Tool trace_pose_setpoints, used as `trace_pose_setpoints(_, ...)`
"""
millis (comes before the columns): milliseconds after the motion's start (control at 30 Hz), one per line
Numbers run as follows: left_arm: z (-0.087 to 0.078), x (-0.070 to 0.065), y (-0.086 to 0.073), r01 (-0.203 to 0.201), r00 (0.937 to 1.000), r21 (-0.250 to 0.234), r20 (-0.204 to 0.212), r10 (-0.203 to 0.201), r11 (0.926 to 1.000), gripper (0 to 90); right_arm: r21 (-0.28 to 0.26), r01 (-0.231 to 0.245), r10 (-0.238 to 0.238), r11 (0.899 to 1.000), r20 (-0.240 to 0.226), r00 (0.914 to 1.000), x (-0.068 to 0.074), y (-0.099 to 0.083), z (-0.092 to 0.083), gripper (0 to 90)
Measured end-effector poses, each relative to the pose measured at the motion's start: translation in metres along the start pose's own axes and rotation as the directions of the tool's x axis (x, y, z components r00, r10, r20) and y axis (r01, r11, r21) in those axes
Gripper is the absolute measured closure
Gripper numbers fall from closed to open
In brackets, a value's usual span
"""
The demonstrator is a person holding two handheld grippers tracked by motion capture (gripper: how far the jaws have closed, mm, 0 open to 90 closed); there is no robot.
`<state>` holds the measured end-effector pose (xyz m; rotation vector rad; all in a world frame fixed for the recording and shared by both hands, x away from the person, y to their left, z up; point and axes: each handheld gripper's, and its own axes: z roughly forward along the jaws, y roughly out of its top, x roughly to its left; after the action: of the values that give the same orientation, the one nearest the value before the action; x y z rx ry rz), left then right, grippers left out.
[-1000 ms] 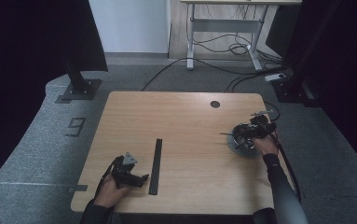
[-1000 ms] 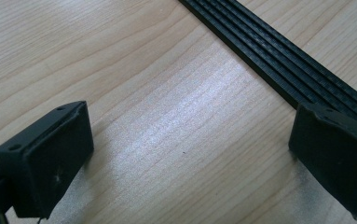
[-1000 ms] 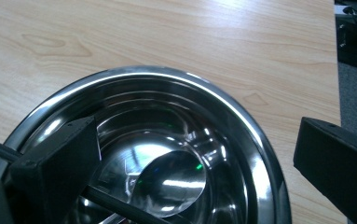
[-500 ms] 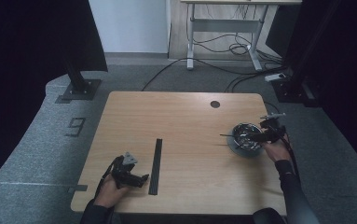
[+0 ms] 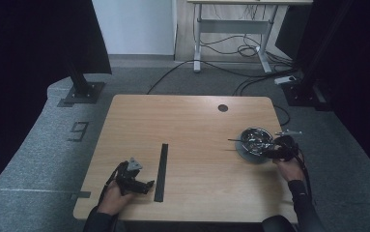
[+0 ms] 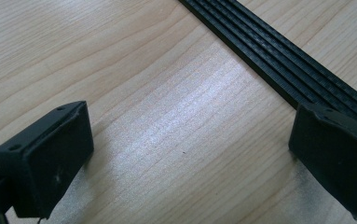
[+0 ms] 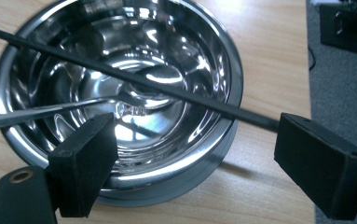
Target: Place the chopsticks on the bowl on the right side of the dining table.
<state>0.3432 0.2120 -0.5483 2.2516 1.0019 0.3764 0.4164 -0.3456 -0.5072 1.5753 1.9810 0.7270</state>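
looking down from the high view, we find the steel bowl at the right of the frame, a little below the middle, near the right edge of the wooden table. it sits on a dark round base that shows as a grey crescent under its lower rim. in the right gripper view the bowl takes up the upper left and centre of the frame: polished, mirror-bright, with stepped concentric rings down to a small flat bottom, and its rolled rim catches white highlights. a thin black rod lies across the rim from the upper left down to the right, and its end reaches past the rim toward the right-hand jaw. a second, silvery utensil slopes in from the left edge with its tip at the bottom of the bowl.

our right gripper sits just right of and below the bowl in the high view; its jaws have just been closing a little, yet they stand wide apart at the near rim, and no pad presses on anything.

our left gripper rests at the lower left of the table, jaws spread with bare wood between them, just beside the black ribbed strip.
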Motion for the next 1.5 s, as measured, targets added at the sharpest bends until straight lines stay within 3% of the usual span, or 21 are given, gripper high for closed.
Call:
trace_pose_setpoints(567, 0.0, 0.0, 0.0, 0.0, 1.0, 0.0, 0.0, 0.0, 1.0, 0.0, -0.003, -0.007, 0.007, 1.0, 0.006, 1.0, -0.003, -0.001, 0.006, 13.0)
trace_pose_setpoints(833, 0.0, 0.0, 0.0, 0.0, 1.0, 0.0, 0.0, 0.0, 1.0, 0.0, -0.035, 0.04, -0.041, 0.999, -0.028, 0.9988, -0.006, -0.003, -0.013, 12.0)
trace_pose_setpoints(1133, 0.0, 0.0, 0.0, 0.001, 1.0, -0.001, 0.0, -0.001, 1.0, 0.0, -0.039, 0.096, -0.097, 0.995, -0.044, 0.9943, -0.009, -0.023, -0.049, 6.8)
trace_pose_setpoints(1300, 0.0, 0.0, 0.0, 0.001, 1.0, -0.001, 0.0, -0.001, 1.0, 0.0, -0.03, 0.126, -0.128, 0.992, -0.06, 0.99, -0.003, -0.033, -0.061, 3.5)
trace_pose_setpoints(1500, 0.0, 0.0, 0.0, 0.001, 1.0, -0.001, -0.001, -0.001, 1.0, 0.0, -0.031, 0.166, -0.168, 0.986, -0.104, 0.9803, 0.014, -0.044, -0.075, 2.0)
